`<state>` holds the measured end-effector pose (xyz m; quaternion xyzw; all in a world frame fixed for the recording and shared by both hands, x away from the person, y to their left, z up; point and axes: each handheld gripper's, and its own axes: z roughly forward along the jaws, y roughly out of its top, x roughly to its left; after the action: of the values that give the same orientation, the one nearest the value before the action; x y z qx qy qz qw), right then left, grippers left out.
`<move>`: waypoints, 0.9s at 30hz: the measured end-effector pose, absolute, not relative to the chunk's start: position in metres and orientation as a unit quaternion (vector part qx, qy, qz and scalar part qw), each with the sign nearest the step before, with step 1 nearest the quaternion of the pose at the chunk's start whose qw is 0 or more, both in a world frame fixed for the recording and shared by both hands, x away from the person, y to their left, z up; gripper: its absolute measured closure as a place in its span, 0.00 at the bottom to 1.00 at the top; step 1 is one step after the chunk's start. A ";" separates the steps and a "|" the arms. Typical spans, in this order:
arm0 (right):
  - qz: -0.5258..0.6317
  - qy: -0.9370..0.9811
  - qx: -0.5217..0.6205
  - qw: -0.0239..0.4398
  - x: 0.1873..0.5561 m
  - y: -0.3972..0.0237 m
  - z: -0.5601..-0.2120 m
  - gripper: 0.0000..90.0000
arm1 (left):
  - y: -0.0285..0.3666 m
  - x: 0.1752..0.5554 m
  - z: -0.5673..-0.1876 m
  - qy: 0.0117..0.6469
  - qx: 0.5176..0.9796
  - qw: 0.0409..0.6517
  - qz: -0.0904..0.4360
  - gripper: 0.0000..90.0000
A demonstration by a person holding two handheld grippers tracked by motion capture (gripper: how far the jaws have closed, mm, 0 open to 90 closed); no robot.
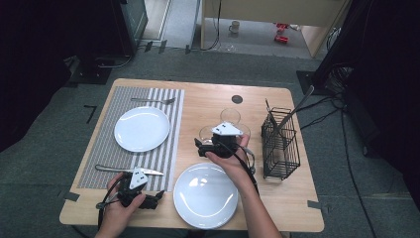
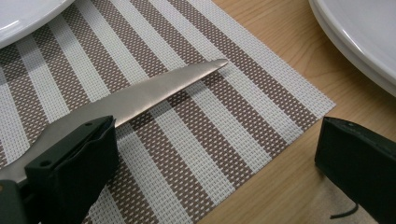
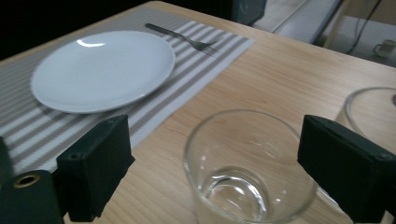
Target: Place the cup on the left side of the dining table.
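Right gripper (image 3: pixel 201 172) wide, glass (image 3: pixel 250 168) between jaws, untouched. Off-centre closing risks tipping it into 2nd glass (image 3: pixel 373 112) nearby. Left gripper (image 2: pixel 210 163) wide beside knife (image 2: pixel 140 95); no grip yet.

Knife (image 2: pixel 140 95) handle hidden behind a jaw, second glass (image 3: pixel 371 109) cut off at frame edge

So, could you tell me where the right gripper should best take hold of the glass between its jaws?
Probably across the glass wall just below the rim, coming in level from the person's side. It stands upright, open end up, and the right gripper already has an open jaw on either side, neither touching it.
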<state>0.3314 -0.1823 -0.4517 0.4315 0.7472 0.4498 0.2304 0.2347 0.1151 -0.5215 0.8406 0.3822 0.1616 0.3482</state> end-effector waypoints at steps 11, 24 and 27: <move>0.386 0.756 0.461 0.258 0.341 -0.175 -0.471 0.11 | 0.115 0.235 -0.521 0.382 0.841 0.348 0.162 0.00; 0.391 0.746 0.486 0.233 0.345 -0.173 -0.477 0.20 | 0.110 0.234 -0.521 0.405 0.830 0.342 0.171 0.00; 0.394 0.739 0.496 0.228 0.344 -0.175 -0.476 0.20 | 0.107 0.233 -0.521 0.419 0.823 0.340 0.177 0.00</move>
<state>0.3438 -0.1747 -0.4762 0.4962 0.7393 0.3940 0.2280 0.2335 0.1067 -0.5213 0.8231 0.4193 0.1770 0.3397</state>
